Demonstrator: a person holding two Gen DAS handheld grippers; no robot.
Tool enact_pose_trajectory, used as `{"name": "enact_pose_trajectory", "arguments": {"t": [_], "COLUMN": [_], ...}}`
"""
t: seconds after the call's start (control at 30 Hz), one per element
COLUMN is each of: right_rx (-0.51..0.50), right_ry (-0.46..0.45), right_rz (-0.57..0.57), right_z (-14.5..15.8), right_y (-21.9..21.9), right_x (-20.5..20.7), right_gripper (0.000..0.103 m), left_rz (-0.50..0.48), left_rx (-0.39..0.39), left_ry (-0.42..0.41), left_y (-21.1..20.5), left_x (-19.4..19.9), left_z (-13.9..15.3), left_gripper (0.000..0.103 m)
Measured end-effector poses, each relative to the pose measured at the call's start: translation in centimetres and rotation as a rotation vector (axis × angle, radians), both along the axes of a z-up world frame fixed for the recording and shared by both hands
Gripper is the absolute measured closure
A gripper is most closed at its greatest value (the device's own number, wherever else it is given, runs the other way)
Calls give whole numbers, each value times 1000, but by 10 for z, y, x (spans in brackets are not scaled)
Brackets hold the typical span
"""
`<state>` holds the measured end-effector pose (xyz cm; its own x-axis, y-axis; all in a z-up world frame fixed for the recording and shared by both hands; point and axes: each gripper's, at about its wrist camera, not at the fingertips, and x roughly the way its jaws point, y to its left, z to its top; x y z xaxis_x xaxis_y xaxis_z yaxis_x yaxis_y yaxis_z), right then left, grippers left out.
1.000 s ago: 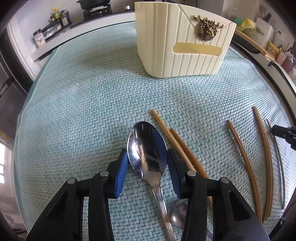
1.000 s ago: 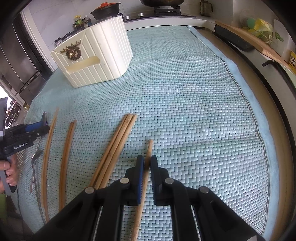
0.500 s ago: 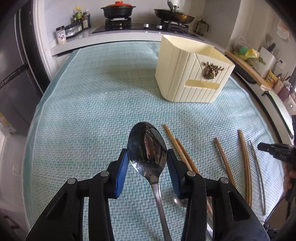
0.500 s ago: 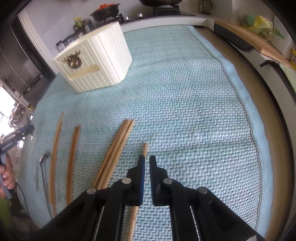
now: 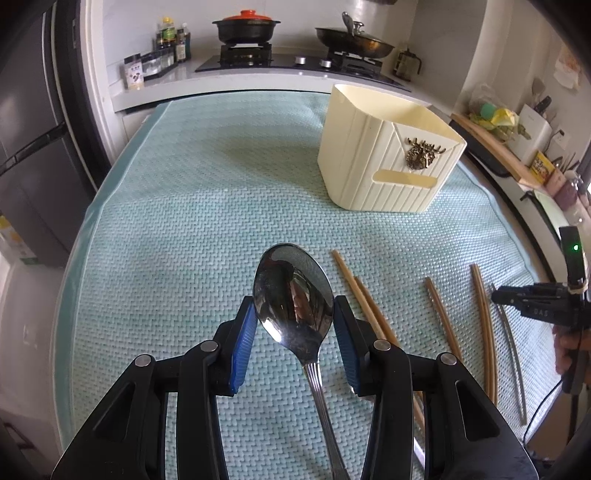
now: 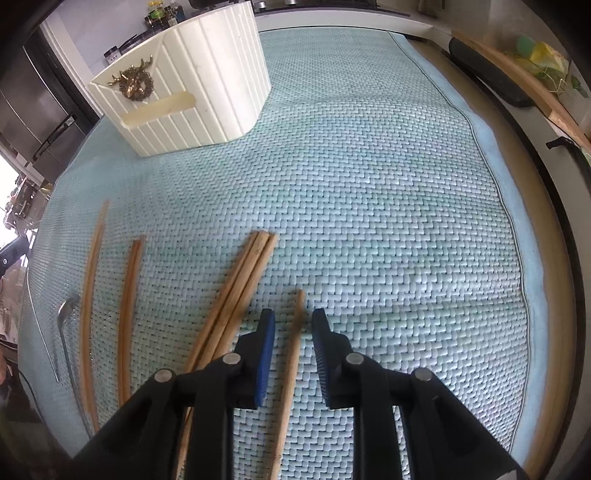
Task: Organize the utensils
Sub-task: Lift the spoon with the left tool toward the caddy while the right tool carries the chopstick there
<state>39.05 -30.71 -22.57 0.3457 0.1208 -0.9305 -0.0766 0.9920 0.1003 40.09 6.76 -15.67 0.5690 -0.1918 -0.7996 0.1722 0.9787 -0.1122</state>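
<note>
My left gripper (image 5: 294, 314) is shut on a shiny metal spoon (image 5: 291, 295), bowl up, held above the teal woven mat (image 5: 184, 229). The cream ribbed utensil holder (image 5: 388, 162) with a brass deer ornament stands ahead to the right; it also shows in the right wrist view (image 6: 184, 81). My right gripper (image 6: 293, 319) is open, its jaws on either side of a single wooden chopstick (image 6: 291, 354) that lies on the mat. A bundle of chopsticks (image 6: 240, 288) lies just left of it. Further chopsticks (image 6: 129, 306) lie farther left.
A second spoon (image 6: 64, 325) and a thin metal rod (image 6: 40, 325) lie at the mat's left edge in the right wrist view. A stove with pots (image 5: 247, 29) and a spice rack (image 5: 155, 59) stand behind the table. A wooden board (image 6: 517, 74) borders the right side.
My left gripper has lifted the spoon off the mat and tilted up toward the holder. My right gripper has opened and let go of the single chopstick.
</note>
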Motion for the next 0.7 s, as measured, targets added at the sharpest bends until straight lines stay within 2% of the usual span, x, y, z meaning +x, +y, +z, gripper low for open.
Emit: {"name": "enact_pose_trajectory", "arguments": {"t": [0.03, 0.07, 0.1, 0.2, 0.4, 0.6, 0.7], "right_rx": [-17, -31, -27, 27, 150, 175, 166], "right_ry": [0, -6, -5, -46, -240, -433, -520], "right_rz": [20, 43, 50, 40, 21, 37, 50], "right_z": [-1, -1, 0, 10, 77, 146, 166], "right_y": [6, 9, 18, 28, 18, 26, 24], "right_x": [2, 3, 2, -8, -49, -86, -95], "right_gripper": [83, 97, 98, 98, 98, 98, 98], "left_rz": [0, 0, 0, -2, -21, -37, -38], "left_rx": [0, 0, 1, 5, 3, -20, -17], "left_ry": [0, 0, -2, -16, -57, -126, -153], "left_y": [0, 0, 0, -1, -3, -7, -10], "left_x": [0, -1, -1, -7, -25, -40, -44], "left_z": [0, 1, 3, 12, 43, 82, 95], "left_gripper": [61, 61, 61, 61, 61, 61, 61]}}
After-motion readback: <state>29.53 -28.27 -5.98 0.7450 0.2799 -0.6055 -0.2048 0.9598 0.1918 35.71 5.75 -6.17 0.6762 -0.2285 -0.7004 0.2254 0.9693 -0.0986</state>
